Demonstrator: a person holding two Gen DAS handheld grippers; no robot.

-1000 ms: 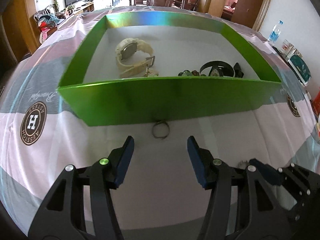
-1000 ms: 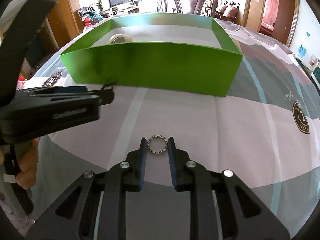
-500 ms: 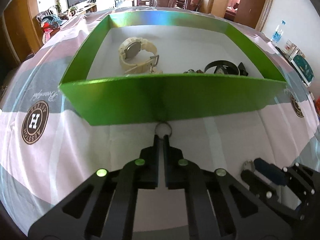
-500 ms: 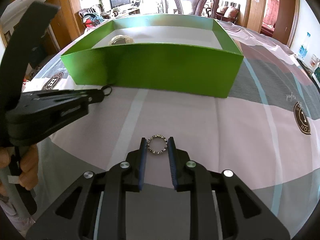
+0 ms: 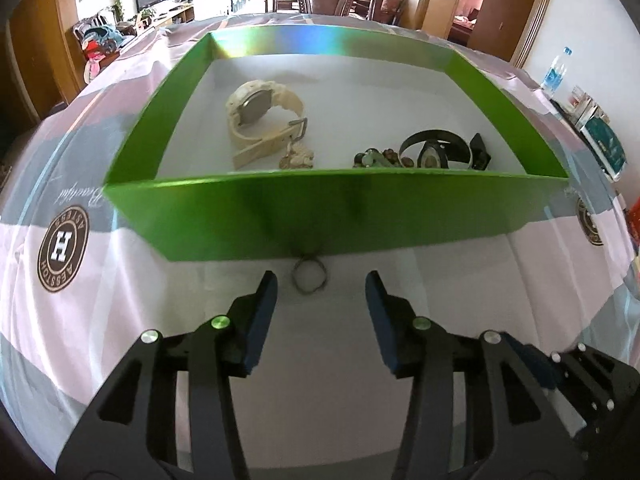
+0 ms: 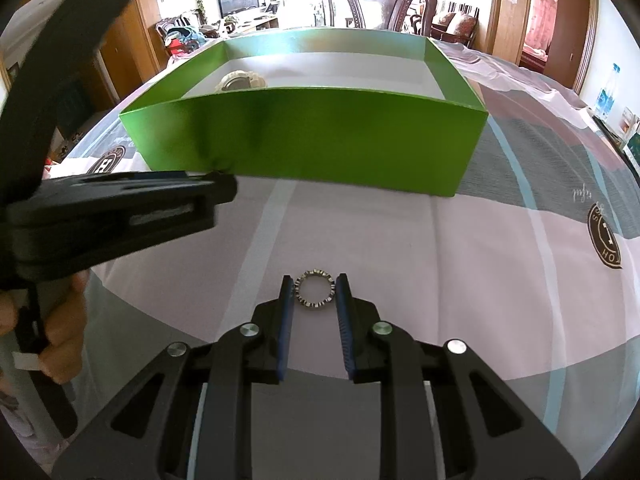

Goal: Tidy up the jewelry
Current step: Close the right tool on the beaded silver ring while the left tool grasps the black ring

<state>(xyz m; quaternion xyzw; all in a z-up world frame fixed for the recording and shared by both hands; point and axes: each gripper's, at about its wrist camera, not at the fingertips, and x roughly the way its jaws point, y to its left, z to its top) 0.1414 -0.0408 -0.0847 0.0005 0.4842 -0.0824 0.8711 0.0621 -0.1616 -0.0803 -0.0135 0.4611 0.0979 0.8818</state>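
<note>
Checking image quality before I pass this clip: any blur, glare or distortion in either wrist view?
Left wrist view: heavy fisheye bowing, rainbow glare along the green box far wall, and the thin ring is soft. Right wrist view: the left gripper is motion-smeared, the window behind is blown out, and the beaded ring stays sharp.

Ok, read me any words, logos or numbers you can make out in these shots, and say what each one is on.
"H": centre of the round brown emblem printed on the tablecloth.
"ASTROS"-like ring lettering around that emblem: upside down and too blurred to be sure.
Cursive script above the emblem: unreadable.
Second emblem on the cloth: partial letters only.
Left gripper side marking: blurred.
Green box: no text.
</note>
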